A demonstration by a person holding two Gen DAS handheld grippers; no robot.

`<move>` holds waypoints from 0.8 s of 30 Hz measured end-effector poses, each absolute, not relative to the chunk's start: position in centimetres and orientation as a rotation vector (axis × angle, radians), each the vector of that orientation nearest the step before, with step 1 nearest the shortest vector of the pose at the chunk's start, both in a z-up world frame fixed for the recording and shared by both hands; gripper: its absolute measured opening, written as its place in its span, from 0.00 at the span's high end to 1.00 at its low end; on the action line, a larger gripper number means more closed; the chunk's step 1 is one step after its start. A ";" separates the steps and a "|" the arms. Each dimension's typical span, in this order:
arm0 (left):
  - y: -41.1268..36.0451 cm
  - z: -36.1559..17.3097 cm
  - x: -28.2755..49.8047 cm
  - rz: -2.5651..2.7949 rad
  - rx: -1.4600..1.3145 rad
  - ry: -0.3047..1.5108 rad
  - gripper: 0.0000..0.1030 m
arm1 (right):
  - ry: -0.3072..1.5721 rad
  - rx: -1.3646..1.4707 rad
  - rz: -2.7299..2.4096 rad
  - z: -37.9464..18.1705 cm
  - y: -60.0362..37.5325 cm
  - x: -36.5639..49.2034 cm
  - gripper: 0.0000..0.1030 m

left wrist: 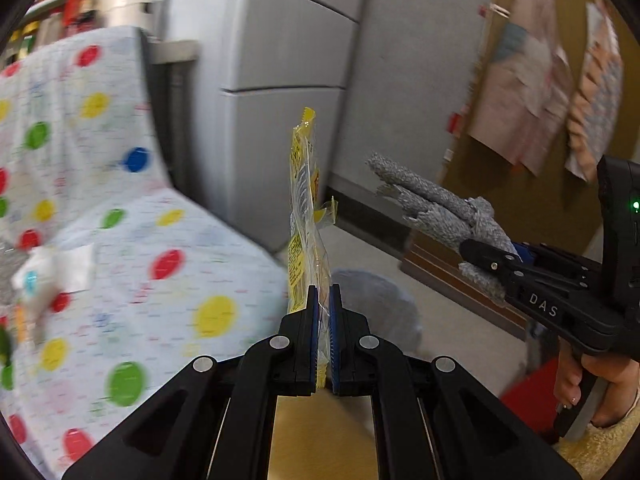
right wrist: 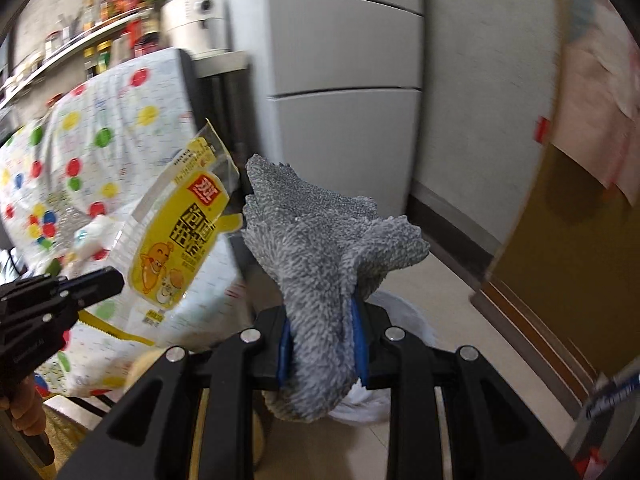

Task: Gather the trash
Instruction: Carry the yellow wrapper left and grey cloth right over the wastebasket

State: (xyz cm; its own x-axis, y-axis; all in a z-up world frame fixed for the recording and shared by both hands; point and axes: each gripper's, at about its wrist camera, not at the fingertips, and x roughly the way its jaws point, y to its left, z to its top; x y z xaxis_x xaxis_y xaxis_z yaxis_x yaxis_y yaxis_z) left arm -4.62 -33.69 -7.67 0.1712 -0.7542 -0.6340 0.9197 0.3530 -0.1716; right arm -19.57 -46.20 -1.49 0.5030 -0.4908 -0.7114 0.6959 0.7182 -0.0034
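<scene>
My left gripper (left wrist: 324,300) is shut on a yellow and clear snack wrapper (left wrist: 305,216), held edge-on and upright in the air. The wrapper also shows flat in the right wrist view (right wrist: 176,240), with the left gripper (right wrist: 116,280) at its lower left. My right gripper (right wrist: 322,316) is shut on a grey fluffy cloth (right wrist: 320,248) that sticks forward and up. In the left wrist view the right gripper (left wrist: 476,254) holds the cloth (left wrist: 432,204) to the right of the wrapper. A white-lined bin (left wrist: 380,304) sits on the floor below both grippers; in the right wrist view it (right wrist: 404,308) is mostly hidden by the cloth.
A table under a polka-dot cloth (left wrist: 152,248) stands at the left with white tissue (left wrist: 60,268) on it. A grey refrigerator (left wrist: 288,64) stands behind. A brown door (left wrist: 532,184) with hanging papers is at the right. Shelves with bottles (right wrist: 104,4) are at the far left.
</scene>
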 end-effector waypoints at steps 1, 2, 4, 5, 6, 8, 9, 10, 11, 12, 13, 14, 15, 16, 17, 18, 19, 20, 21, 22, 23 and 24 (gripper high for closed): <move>-34.7 -8.2 -5.3 -1.232 0.286 0.724 0.95 | 0.756 0.311 -0.745 -1.7 -46.5 -20.3 0.77; -35.5 -8.7 -5.7 -1.250 0.294 0.738 0.95 | 0.761 0.328 -0.767 -2.2 -47.1 -21.4 0.77; -37.0 -9.9 -6.5 -1.270 0.307 0.777 0.95 | 0.770 0.353 -0.798 -3.0 -47.9 -22.7 0.77; -37.6 -10.5 -6.7 -1.279 0.309 0.795 0.95 | 0.775 0.368 -0.811 -3.5 -48.3 -23.3 0.77; -38.2 -11.1 -6.9 -1.286 0.312 0.812 0.95 | 0.780 0.381 -0.817 -4.0 -48.6 -23.7 0.77; -39.4 -12.4 -7.3 -1.293 0.324 0.845 0.95 | 0.797 0.412 -0.830 -5.2 -49.4 -24.4 0.77; -40.3 -13.3 -7.5 -1.290 0.336 0.863 0.95 | 0.803 0.423 -0.832 -5.8 -49.7 -24.6 0.77; -40.8 -13.9 -7.7 -1.286 0.348 0.873 0.95 | 0.811 0.437 -0.834 -6.5 -50.1 -24.7 0.77; -41.4 -14.4 -7.8 -1.281 0.359 0.882 0.95 | 0.822 0.450 -0.834 -7.3 -50.6 -24.6 0.77; -42.1 -15.1 -7.7 -1.272 0.371 0.893 0.95 | 0.830 0.463 -0.832 -7.9 -50.9 -24.7 0.77; -42.3 -15.4 -7.6 -1.265 0.377 0.901 0.95 | 0.841 0.478 -0.828 -8.7 -51.4 -24.5 0.77; -42.8 -16.0 -7.6 -1.254 0.383 0.912 0.95 | 0.847 0.488 -0.827 -9.2 -51.7 -24.2 0.77; -43.2 -16.4 -7.4 -1.246 0.386 0.919 0.95 | 0.855 0.501 -0.828 -10.0 -52.2 -23.9 0.77; -43.8 -16.9 -7.3 -1.239 0.393 0.924 0.95 | 0.862 0.510 -0.826 -10.5 -52.5 -23.5 0.77; -44.2 -17.2 -7.3 -1.233 0.402 0.924 0.95 | 0.868 0.519 -0.825 -11.0 -52.9 -23.1 0.77; -44.8 -17.7 -7.1 -1.226 0.412 0.927 0.95 | 0.876 0.532 -0.825 -11.7 -53.4 -22.6 0.76; -45.2 -17.9 -7.1 -1.222 0.416 0.931 0.95 | 0.887 0.542 -0.825 -12.3 -54.0 -22.1 0.76; -45.7 -18.2 -7.0 -1.219 0.420 0.936 0.95 | 0.895 0.548 -0.825 -12.6 -54.3 -21.7 0.76; -46.1 -18.4 -6.9 -1.215 0.426 0.940 0.95 | 0.904 0.562 -0.826 -13.2 -54.9 -21.3 0.75; -46.5 -18.7 -6.7 -1.215 0.433 0.946 0.95 | 0.912 0.577 -0.824 -13.7 -55.5 -21.0 0.73; -47.0 -19.0 -6.6 -1.217 0.442 0.955 0.95 | 0.922 0.595 -0.822 -14.2 -56.0 -20.8 0.72; -47.5 -19.2 -6.5 -1.216 0.449 0.962 0.95 | 0.925 0.622 -0.816 -14.7 -56.8 -20.6 0.71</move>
State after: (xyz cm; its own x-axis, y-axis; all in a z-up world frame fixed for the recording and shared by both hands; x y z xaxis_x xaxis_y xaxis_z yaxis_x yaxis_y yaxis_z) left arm -6.49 -47.49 -19.15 0.0368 -0.5798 -0.8139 0.9255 0.3269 -0.1911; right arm -20.60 -56.77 -14.66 0.3527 -0.3354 -0.8735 0.8249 0.5522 0.1210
